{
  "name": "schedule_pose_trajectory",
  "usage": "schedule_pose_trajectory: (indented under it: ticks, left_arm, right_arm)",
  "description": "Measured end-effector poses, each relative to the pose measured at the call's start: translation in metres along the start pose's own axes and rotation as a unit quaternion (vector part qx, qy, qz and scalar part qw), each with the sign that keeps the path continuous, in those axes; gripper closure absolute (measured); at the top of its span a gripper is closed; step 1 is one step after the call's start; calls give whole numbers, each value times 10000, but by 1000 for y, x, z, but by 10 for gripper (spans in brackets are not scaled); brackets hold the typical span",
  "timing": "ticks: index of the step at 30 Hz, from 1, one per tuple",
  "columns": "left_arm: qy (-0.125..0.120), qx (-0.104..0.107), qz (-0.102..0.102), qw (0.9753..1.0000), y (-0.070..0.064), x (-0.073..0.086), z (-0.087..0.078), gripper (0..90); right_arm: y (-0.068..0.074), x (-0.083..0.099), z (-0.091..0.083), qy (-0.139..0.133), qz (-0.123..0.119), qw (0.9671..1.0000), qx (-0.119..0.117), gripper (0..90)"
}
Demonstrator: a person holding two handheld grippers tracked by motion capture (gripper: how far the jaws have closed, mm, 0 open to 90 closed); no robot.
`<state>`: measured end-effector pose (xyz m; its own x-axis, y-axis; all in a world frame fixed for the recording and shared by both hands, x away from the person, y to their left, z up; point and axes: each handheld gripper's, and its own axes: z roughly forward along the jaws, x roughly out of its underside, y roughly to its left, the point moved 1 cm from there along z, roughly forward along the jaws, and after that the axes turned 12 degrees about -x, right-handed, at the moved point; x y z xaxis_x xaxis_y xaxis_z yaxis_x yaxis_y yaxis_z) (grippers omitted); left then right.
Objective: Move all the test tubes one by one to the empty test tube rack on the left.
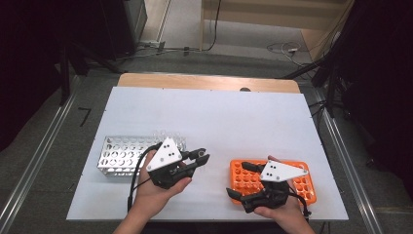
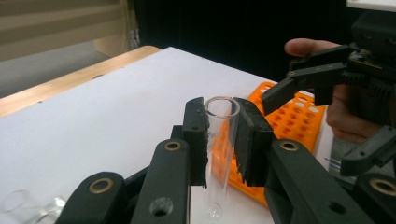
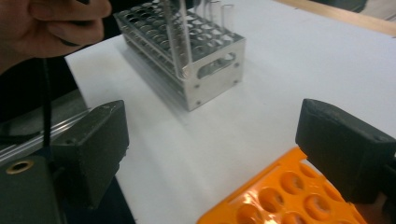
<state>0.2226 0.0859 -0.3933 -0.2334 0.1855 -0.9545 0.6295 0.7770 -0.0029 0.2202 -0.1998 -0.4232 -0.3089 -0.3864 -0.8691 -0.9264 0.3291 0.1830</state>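
While we look along the left tongs point(image 2: 219, 140), we see their two black jaws closed on a clear glass test tube point(image 2: 218, 154), which stands nearly upright between the pads with its open mouth at the top and its rounded bottom hanging free above the white bench point(image 2: 107, 107). From the high view, the left tongs point(image 1: 197, 158) sit in the person's left hand point(image 1: 156, 187) just to the right of the metal rack point(image 1: 119, 156), pointing toward the orange rack point(image 1: 304, 183), with a gap of bare bench between the two racks. The metal rack is a silver perforated block with rows of round holes, and a few clear tubes point(image 3: 219, 11) stand in its far end; in the right gripper view the held tube shows in front of this rack point(image 3: 205, 60). The right tongs point(image 3: 210, 154) stand wide apart with nothing between them, one jaw over the bench and the other over the near corner of the orange rack point(image 3: 280, 196), whose round holes show nothing in them where we can see. In the high view the right tongs point(image 1: 238, 180) lie over the left end of the orange rack, held in the right hand point(image 1: 282, 209). We can read no brand, label or writing on the tube, the racks or the tongs; the grey three-cornered plates carry only small dark dots.
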Motion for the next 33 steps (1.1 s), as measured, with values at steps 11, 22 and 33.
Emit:
schedule_pose_trajectory:
  ticks: [11,22,33]
  left_arm:
    - [-75,-507,-190,9985,35,-1,-16,764]
    - [-36,-921,-357,9951,63,5,-22,764]
    - [-52,-1309,-424,9905,87,7,-28,764]
  right_arm:
    - [-16,7,-14,-87,169,9994,287,59]
    - [-35,15,-35,-225,346,9974,584,59]
    - [-51,23,-53,-318,494,9948,829,59]
